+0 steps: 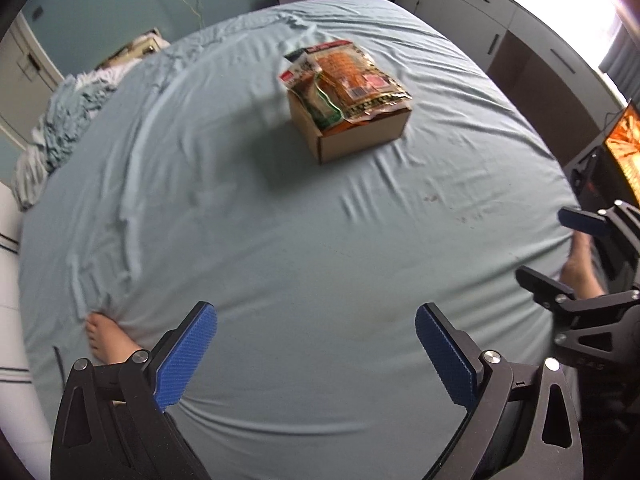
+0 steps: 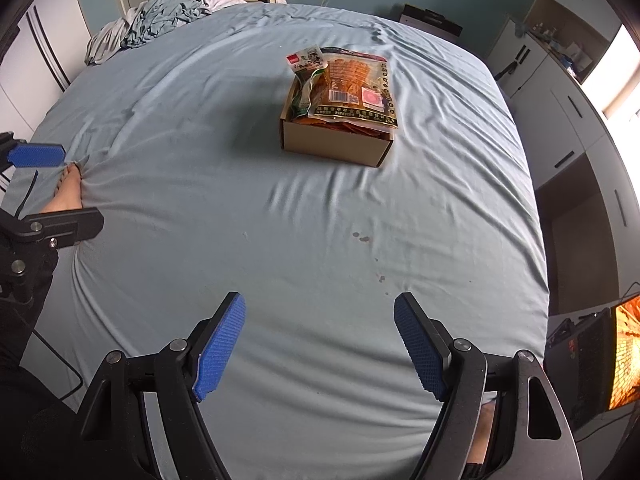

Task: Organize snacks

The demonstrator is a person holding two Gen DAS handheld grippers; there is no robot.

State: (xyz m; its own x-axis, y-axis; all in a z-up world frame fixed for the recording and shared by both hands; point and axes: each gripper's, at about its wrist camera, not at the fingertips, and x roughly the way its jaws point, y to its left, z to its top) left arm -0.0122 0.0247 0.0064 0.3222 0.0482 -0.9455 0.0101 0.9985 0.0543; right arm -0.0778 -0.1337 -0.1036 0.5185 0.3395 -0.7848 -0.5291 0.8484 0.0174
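Left claw (image 1: 316, 354), right claw (image 2: 320, 344) agape, empty; box (image 2: 336, 144) mid-bed (image 2: 200, 240)

The left gripper (image 1: 316, 354) hangs with its blue-padded jaws spread wide, holding nothing. The right gripper (image 2: 320, 344) sits alongside, equally agape and empty. A bare foot (image 2: 70, 188) shows beside them.

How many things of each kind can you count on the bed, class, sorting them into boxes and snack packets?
Cardboard box: 1
Snack packets: 2 that show, the large orange one and the smaller green and white one, both lying on top of the box
Total: 3
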